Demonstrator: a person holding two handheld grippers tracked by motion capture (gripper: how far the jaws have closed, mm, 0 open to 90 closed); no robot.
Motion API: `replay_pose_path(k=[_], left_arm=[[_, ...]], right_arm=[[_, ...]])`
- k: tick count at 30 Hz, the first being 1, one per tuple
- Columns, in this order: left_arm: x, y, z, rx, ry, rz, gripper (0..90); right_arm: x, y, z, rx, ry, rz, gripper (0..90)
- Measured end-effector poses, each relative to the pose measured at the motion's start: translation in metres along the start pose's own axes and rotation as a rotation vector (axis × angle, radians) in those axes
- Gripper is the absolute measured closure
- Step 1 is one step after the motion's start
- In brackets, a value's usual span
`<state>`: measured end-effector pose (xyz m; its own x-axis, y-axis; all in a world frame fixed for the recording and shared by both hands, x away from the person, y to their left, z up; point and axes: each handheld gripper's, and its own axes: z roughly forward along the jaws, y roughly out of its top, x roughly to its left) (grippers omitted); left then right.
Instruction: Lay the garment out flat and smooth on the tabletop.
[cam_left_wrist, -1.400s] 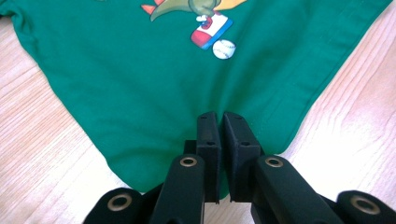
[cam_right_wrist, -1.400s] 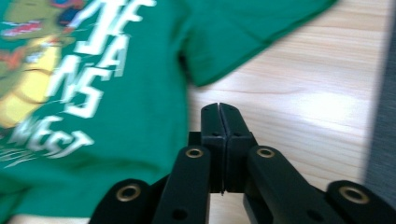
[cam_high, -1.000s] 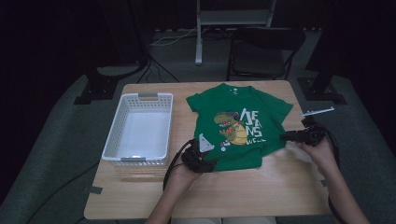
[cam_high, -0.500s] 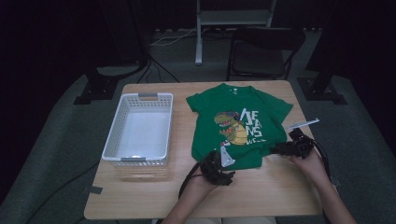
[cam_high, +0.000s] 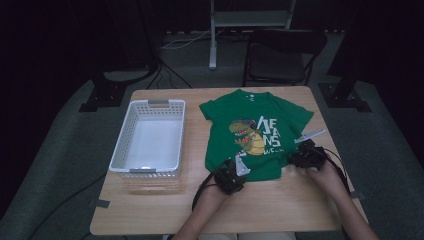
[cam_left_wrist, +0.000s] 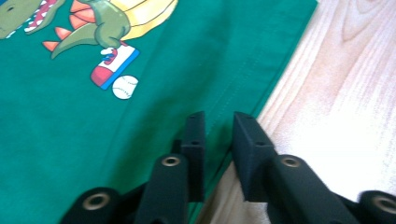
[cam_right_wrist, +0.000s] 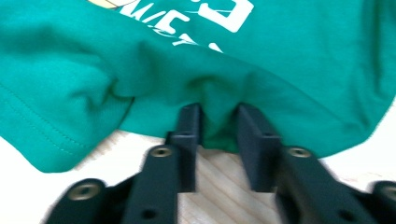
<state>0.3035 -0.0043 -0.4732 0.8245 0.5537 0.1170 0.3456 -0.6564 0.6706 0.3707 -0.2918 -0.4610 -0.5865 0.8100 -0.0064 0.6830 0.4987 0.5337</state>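
A green T-shirt with a dinosaur print lies flat on the wooden table. My left gripper is at the shirt's bottom hem, near its left corner. In the left gripper view its jaws stand a little apart over the flat hem, one above cloth, one above wood. My right gripper is at the shirt's lower right edge. In the right gripper view the cloth is puckered and bunched between that gripper's jaws, and the edge is raised off the wood.
A white slatted basket stands empty left of the shirt. Bare wood runs along the front of the table under the person's forearms. A dark chair and stand legs are beyond the far edge.
The left gripper has slid right along the front to the hem. The right gripper has come in leftward from the table's right side, and the cloth there has bunched up.
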Motion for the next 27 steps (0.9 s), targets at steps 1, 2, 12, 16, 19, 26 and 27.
replay_pose_path(k=[1, 2, 12, 16, 19, 26, 27], left_arm=[[0.0, 0.0, 0.0, 0.0, -0.007, -0.002, 81.4], [0.0, 0.0, 0.0, 0.0, -0.009, -0.001, 83.2], [0.003, -0.001, -0.016, -0.033, -0.008, -0.014, 89.9], [0.006, -0.002, -0.022, -0.044, -0.001, -0.021, 90.0], [0.005, -0.001, -0.025, -0.049, -0.002, -0.018, 90.0], [-0.002, 0.011, -0.044, -0.083, 0.016, 0.033, 90.0], [-0.002, 0.013, -0.046, -0.086, 0.028, 0.035, 90.0]], right_arm=[[-0.001, 0.0, 0.0, -0.004, -0.007, 0.002, 75.8], [-0.001, -0.001, 0.0, -0.009, -0.004, 0.011, 80.2], [-0.023, -0.012, -0.009, -0.082, 0.147, 0.109, 86.3], [-0.037, -0.016, -0.017, -0.125, 0.212, 0.146, 86.3], [-0.043, -0.016, -0.019, -0.134, 0.243, 0.158, 86.3], [-0.052, -0.007, -0.033, -0.158, 0.287, 0.175, 86.3], [-0.052, -0.005, -0.034, -0.158, 0.281, 0.169, 86.3]])
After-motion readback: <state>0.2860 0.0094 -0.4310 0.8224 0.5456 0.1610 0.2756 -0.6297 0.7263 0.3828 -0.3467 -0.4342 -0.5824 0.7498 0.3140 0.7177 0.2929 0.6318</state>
